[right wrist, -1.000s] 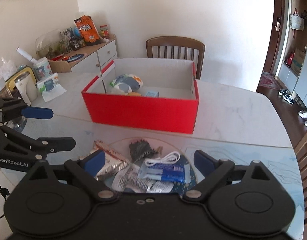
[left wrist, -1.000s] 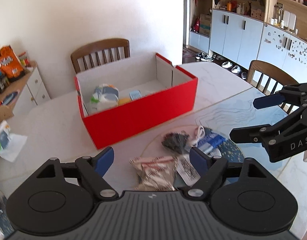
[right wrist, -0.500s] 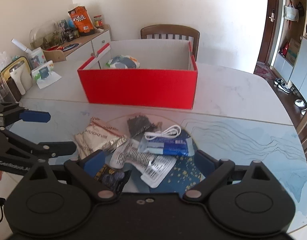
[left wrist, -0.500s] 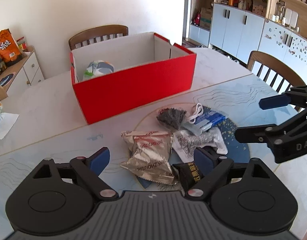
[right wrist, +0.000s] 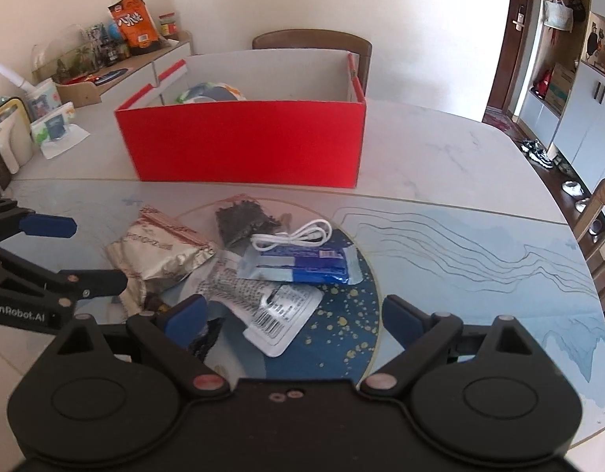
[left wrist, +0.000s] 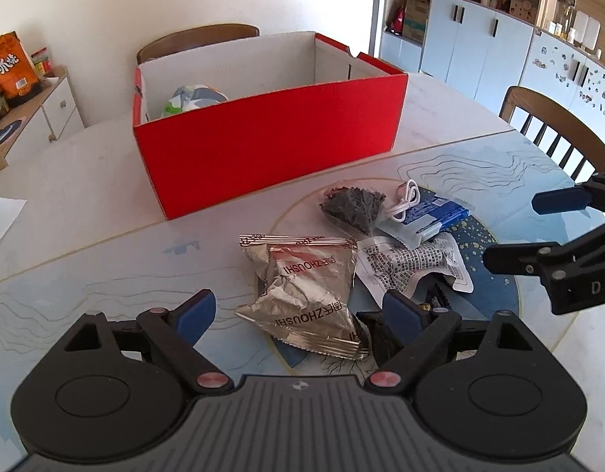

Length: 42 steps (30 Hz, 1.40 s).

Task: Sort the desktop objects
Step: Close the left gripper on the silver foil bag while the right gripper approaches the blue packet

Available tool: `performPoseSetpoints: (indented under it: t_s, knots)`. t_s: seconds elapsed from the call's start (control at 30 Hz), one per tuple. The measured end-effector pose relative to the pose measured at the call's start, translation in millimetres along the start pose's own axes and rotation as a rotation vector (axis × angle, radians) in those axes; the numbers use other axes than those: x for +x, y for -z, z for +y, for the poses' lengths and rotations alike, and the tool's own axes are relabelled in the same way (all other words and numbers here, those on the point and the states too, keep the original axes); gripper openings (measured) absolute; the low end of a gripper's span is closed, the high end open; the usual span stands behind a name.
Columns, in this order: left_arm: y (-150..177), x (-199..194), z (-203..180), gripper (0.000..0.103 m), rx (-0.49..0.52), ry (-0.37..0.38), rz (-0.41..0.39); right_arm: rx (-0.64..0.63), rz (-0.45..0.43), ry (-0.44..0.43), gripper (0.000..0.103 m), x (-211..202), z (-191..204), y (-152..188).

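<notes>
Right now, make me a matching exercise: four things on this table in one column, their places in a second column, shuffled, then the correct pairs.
Column one:
1. silver foil packet
2. white cable
3. bag with a blue and green print
4. blue packet

Column two:
A. inside the red box
B. lying under the white cable
C. between the open fingers of the left gripper
D. coiled on top of the blue packet

Pairs: 1-C, 2-D, 3-A, 4-B
</notes>
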<state>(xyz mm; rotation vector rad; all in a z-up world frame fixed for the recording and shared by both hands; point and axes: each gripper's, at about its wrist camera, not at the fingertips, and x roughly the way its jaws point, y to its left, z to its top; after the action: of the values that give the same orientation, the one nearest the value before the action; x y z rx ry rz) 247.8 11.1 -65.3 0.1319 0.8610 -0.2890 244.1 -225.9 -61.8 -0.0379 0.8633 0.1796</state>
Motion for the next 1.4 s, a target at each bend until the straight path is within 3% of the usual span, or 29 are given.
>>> performPoseSetpoints:
  t_s: [0.63,1.07,1.2,1.27,1.33,1.4]
  knots:
    - [-16.8,41.2,4.1,0.092,-0.016,0.019,0.042,0.026,0.043,-0.001,0.098,68.1,-5.8,-29.7]
    - [-17.6,59.2,7.1,0.092,-0.010,0.053,0.070,0.046,0.097,-0.004,0.098,98.6,-12.3,-29.6]
    - [-15.9,60.3,7.6,0.092,-0.015,0.062,0.069,0.088,0.100,-0.028,0.090,98.6,-16.2,-27.1]
    - [-15.3,60.3,8.9,0.088,-0.022,0.068,0.067,0.105,0.098,-0.043,0.086,96.9,-18.2,-25.5]
    - [-14.7,61.0,10.5,0.073,-0.030,0.074,0.072,0.111,0.094,-0.046,0.081,94.2,-18.1,-24.8]
    - [-14.2,62.1,12.3,0.071,-0.039,0.077,0.079,0.122,0.093,-0.047,0.080,91.7,-18.7,-23.7]
